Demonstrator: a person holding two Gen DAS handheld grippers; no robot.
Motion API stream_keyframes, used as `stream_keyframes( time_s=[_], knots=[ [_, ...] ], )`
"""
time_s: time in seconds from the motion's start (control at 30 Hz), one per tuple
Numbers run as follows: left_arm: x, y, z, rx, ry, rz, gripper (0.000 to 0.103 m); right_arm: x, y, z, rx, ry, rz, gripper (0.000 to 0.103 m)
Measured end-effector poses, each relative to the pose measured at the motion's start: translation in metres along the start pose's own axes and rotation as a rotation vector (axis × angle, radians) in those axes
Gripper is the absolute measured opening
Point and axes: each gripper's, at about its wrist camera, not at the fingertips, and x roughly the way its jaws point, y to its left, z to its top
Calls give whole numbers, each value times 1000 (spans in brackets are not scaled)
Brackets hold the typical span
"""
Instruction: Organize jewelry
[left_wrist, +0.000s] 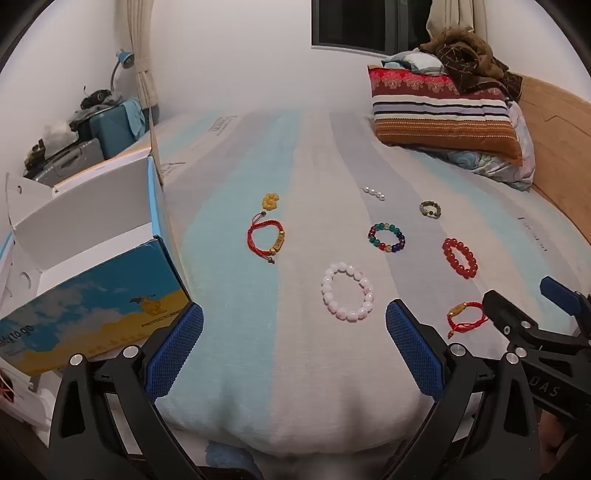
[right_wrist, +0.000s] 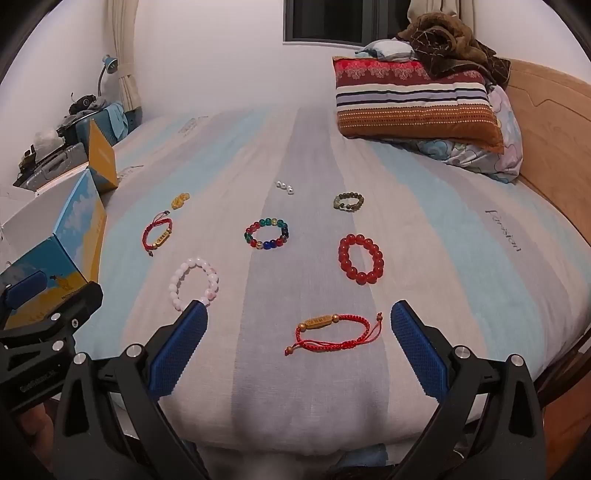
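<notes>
Both grippers hover low over the striped bed (right_wrist: 424, 206), level, jaws spread wide and empty. The left gripper (left_wrist: 294, 343) faces the pink bead bracelet (left_wrist: 347, 292); the right gripper (right_wrist: 298, 341) frames a red cord bracelet (right_wrist: 334, 329). An open box (left_wrist: 96, 258) sits left of the pink bracelet; pillows (right_wrist: 413, 99) lie beyond.

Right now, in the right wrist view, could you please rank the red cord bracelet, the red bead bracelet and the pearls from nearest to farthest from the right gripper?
1. Red cord bracelet: lies between the open right gripper fingers.
2. Red bead bracelet: mid-bed, slightly right.
3. Pearls: far, near the centre.
</notes>
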Motion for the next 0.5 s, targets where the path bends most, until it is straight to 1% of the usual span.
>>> stream_keyframes(
  time_s=[0.1, 0.13, 0.27, 0.3, 0.5],
  knots=[
    [3, 2, 1, -8, 1, 7, 97, -1, 0, 1, -4, 0, -2, 96],
    [5, -2, 1, 4, 6, -3, 97, -1, 0, 1, -6, 0, -4, 96],
    [9, -2, 4, 0, 6, -3, 97, -3, -1, 2, -4, 0, -2, 96],
    [2, -1, -2, 1, -3, -7, 97, 6, 2, -4, -4, 0, -2, 96],
    [0, -1, -3, 0, 1, 0, 97, 7, 0, -5, -4, 5, 0, 96]
  ],
)
